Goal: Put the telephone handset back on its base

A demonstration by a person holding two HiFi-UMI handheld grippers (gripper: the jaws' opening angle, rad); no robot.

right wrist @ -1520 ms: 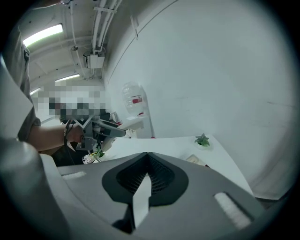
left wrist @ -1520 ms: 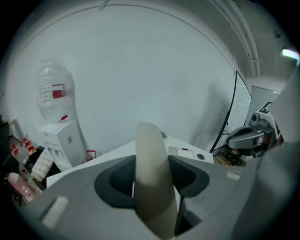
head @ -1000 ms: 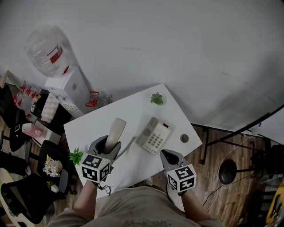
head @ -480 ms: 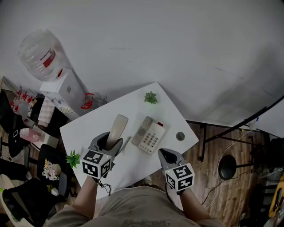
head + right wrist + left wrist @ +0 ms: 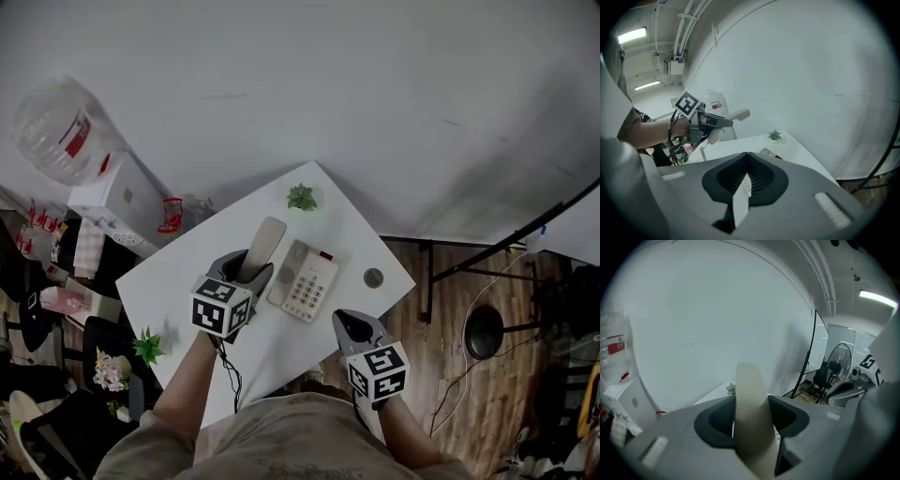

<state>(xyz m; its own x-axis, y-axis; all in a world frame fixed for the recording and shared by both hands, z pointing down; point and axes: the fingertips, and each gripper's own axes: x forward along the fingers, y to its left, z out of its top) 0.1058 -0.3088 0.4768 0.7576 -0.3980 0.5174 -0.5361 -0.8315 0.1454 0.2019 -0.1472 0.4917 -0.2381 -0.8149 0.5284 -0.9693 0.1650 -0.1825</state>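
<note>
The beige handset point(image 5: 266, 244) is raised off the white table point(image 5: 178, 272), and my left gripper point(image 5: 248, 270) is shut on its lower half. In the left gripper view the handset point(image 5: 751, 418) stands upright between the jaws. It hangs just left of the phone base point(image 5: 306, 283), a pale keypad unit with a red mark at its far corner. The right gripper view shows the handset point(image 5: 736, 114) in the air, with its cord point(image 5: 702, 153) trailing down. My right gripper point(image 5: 350, 327) hovers at the table's near edge, shut and holding nothing.
A small green plant point(image 5: 301, 197) sits at the table's far corner and a round grey disc point(image 5: 373, 277) near the right edge. A water dispenser point(image 5: 117, 192) and cluttered shelves stand to the left. A black stand point(image 5: 483, 330) is on the wood floor to the right.
My left gripper has carried the handset up and to the right, from the middle of the table to just beside the phone base. The right gripper has stayed in place.
</note>
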